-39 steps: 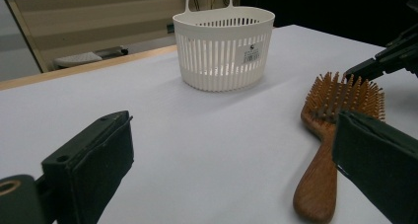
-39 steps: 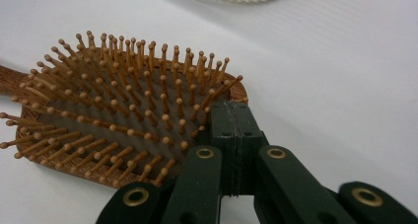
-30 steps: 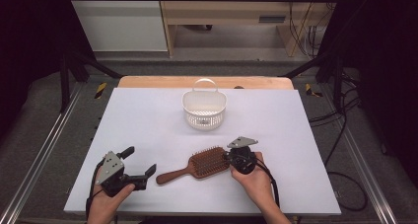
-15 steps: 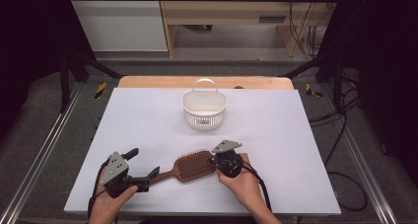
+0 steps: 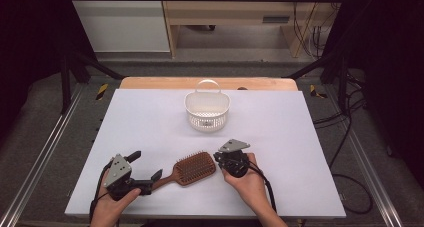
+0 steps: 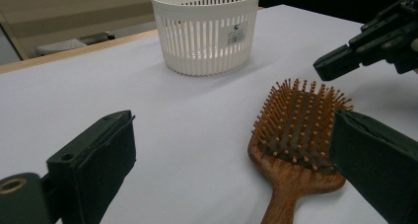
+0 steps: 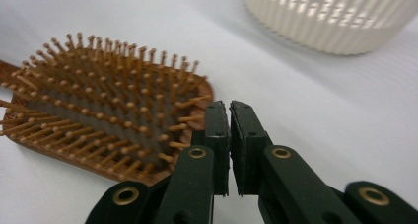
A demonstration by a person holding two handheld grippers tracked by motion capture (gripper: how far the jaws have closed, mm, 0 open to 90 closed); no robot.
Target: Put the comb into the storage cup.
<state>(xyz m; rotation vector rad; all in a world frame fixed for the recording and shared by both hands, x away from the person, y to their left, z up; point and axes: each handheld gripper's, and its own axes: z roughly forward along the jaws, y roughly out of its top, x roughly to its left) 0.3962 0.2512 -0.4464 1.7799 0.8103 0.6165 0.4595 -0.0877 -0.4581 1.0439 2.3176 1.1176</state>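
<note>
Right gripper [image 7: 229,108] nearly closed, empty, just beside hairbrush [image 5: 194,168] head's edge.

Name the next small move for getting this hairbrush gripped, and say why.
Probably close the left hand-held gripper on the hairbrush handle. Its jaws stand open with the handle between them, while the right hand-held gripper sits shut at the rim of the brush head, holding nothing. The white basket waits beyond.

I'm working in a lab. The white tabletop [image 5: 300,137] sits in a black metal frame [image 5: 75,62], and cables [image 5: 350,137] trail over grey carpet [image 5: 50,152].
</note>
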